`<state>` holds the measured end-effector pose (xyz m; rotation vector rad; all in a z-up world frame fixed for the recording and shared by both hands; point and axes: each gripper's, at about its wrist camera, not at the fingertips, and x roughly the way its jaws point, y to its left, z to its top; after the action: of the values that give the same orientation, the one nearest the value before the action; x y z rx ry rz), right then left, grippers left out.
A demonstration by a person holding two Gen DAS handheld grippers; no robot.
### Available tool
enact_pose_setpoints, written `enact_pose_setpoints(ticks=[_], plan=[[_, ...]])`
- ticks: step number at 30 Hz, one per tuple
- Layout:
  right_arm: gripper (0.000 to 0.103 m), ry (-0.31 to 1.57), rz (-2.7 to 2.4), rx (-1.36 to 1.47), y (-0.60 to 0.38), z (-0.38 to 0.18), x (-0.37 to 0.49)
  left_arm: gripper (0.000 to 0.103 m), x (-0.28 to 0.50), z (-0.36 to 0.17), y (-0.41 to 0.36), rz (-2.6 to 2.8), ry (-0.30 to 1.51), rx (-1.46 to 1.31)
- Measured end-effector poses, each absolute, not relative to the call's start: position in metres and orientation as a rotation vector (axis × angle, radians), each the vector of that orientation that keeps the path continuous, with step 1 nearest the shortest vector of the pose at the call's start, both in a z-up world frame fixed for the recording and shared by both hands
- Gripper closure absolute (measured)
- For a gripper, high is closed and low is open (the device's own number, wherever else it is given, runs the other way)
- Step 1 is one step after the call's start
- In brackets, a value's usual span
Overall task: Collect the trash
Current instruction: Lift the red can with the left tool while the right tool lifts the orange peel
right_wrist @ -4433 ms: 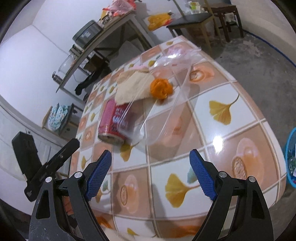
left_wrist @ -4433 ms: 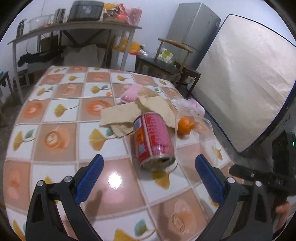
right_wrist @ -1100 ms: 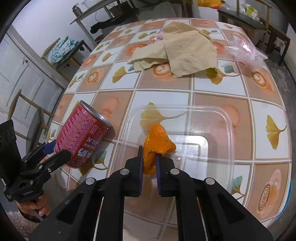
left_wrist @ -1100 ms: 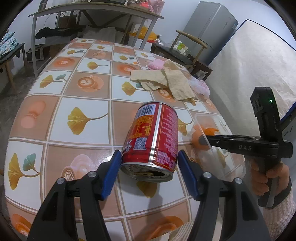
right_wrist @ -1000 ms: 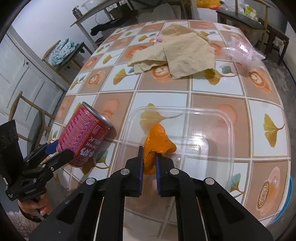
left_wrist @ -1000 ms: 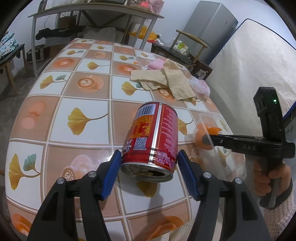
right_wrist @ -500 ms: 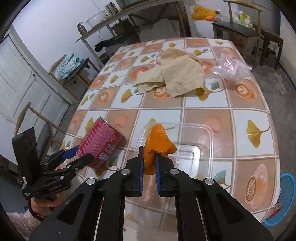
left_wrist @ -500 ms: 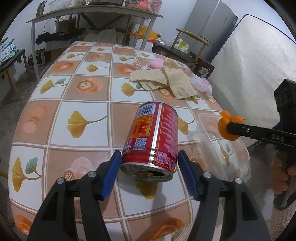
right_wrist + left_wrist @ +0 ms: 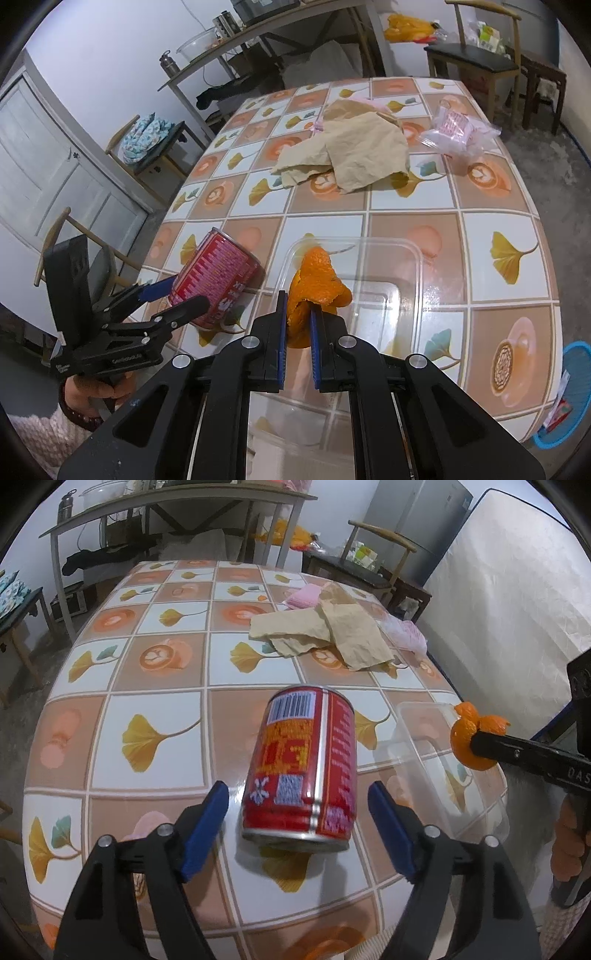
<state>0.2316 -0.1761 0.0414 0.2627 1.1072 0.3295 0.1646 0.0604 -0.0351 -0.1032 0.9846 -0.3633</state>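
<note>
A red drink can (image 9: 301,768) lies on its side on the tiled table (image 9: 110,686), between the spread blue pads of my left gripper (image 9: 298,827), which is open and not touching it. The can also shows in the right wrist view (image 9: 216,277), with the left gripper (image 9: 173,295) around it. My right gripper (image 9: 297,325) is shut on a piece of orange peel (image 9: 314,284) and holds it up above a clear plastic container (image 9: 402,266). The peel (image 9: 466,736) shows at the right in the left wrist view.
Crumpled brown paper (image 9: 354,155) and a pink plastic bag (image 9: 458,129) lie farther back on the table. A blue bin (image 9: 569,391) stands on the floor by the table's right corner. Chairs, a metal shelf and a mattress stand around the table.
My left gripper has opened and let go of the red can, which now lies loose between its pads. My right gripper has lifted the orange peel out of the clear container.
</note>
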Motion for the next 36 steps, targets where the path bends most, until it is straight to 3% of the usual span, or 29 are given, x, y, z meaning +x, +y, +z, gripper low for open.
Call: enact_pose_setpoints(ticks=[8, 11, 36], plan=[[0.094, 1.107, 0.329, 0.286, -0.185, 0.037, 0.231, 0.028, 0.182, -0.040, 0.047, -0.354, 1.006, -0.079], [0.094, 1.104, 0.326, 0.296, -0.189, 0.036, 0.231, 0.037, 0.183, -0.041, 0.043, -0.350, 1.006, -0.077], [0.094, 1.038, 0.334, 0.314, -0.201, 0.059, 0.214, 0.039, 0.152, 0.005, 0.038, -0.329, 0.885, -0.084]])
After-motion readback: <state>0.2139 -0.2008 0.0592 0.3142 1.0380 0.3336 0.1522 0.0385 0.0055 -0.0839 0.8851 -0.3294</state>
